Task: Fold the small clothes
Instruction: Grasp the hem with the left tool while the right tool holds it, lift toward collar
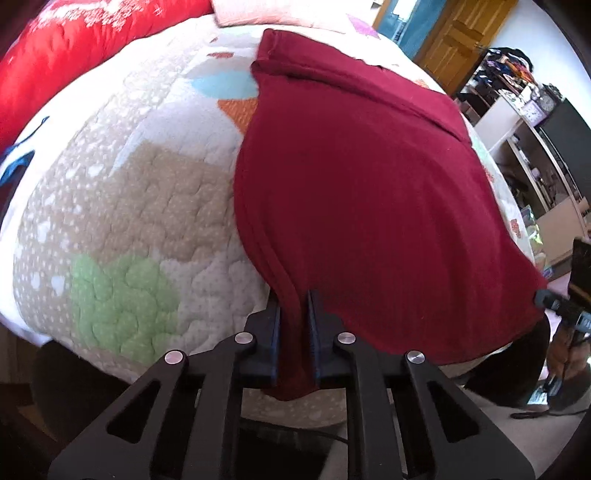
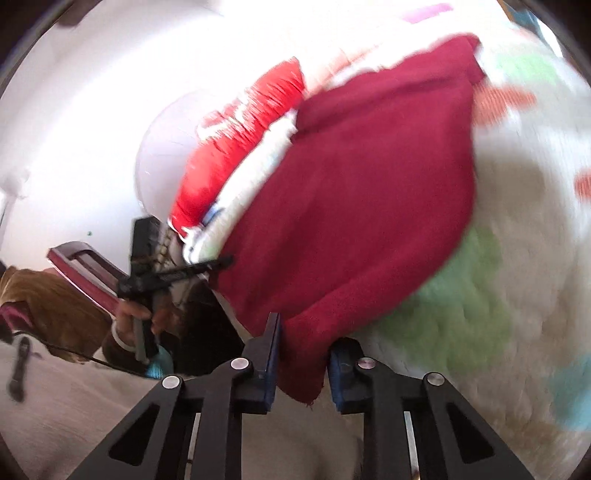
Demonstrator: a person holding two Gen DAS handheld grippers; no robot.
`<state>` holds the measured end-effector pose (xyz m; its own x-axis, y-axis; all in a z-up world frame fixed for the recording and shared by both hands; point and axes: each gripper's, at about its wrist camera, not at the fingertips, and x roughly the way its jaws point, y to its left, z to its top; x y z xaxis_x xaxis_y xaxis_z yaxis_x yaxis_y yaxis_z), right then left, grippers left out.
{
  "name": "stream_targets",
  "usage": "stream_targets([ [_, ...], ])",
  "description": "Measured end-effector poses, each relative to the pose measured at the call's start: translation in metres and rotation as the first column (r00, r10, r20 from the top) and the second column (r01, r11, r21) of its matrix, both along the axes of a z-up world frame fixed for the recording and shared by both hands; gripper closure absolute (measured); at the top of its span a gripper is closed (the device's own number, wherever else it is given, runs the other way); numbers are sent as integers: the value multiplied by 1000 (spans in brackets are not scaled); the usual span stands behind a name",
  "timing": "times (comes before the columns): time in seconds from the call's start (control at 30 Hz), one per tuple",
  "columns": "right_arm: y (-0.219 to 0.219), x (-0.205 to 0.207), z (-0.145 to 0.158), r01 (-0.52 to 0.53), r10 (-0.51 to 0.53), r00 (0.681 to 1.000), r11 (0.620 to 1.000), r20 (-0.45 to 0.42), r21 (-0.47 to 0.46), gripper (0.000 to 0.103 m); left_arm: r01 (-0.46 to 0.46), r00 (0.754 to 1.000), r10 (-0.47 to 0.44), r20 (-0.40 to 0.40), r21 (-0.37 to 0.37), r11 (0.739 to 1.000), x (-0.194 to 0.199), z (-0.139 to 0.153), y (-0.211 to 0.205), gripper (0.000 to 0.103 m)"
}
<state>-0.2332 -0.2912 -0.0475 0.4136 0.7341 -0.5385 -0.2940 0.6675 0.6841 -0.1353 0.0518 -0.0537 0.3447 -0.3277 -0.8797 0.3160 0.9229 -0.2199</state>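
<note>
A dark red garment lies spread on a quilted bed cover, its near edge hanging over the bed's edge. My left gripper is shut on the garment's near left corner, layers of cloth pinched between its pads. The right gripper also shows in the left wrist view at the garment's other near corner. In the blurred right wrist view the garment runs away from my right gripper, whose fingers stand around a corner of cloth. The left gripper appears there too.
A bright red quilt lies at the bed's far left and a pink pillow at its head. Shelves with clutter and a wooden door stand to the right. The person's hand holds the left gripper's handle.
</note>
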Motion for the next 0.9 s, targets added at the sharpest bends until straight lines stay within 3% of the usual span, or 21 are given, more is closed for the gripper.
stream_targets([
  [0.17,-4,11,29,28,-24,991,999,132,-31,82,-4,999,7,35,-87,996,18,24,-2,92],
  [0.37,-24,35,54,121,-123,967,992,224,21,82,-27,990,51,135,-170,985,54,59,-7,93],
  [0.47,-33,53,64,166,-174,950,985,258,54,82,-27,980,63,188,-188,982,74,72,-14,94],
  [0.9,-68,166,93,316,-296,897,949,329,-9,84,-70,953,118,278,-178,982,204,94,-55,94],
])
